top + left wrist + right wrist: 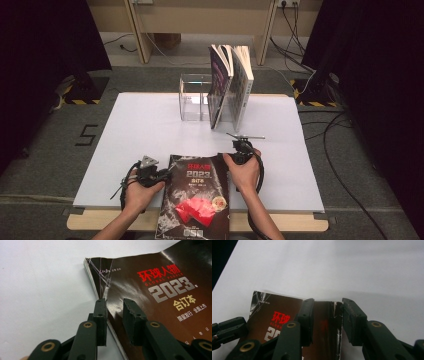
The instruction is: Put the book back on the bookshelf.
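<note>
both grippers are straddling the magazine (196, 197) at the tabletop's near edge: left gripper (114, 305) and right gripper (328, 305), jaws parted, not pressing.

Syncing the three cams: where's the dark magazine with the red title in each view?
High view: magazine lies flat at bottom centre, between the two hands.
Left gripper view: it spreads over the right half, spine edge between the jaws.
Right gripper view: lower left to centre, its far right corner between the jaws.
Shared landmark: the white table sheet beneath it.
</note>
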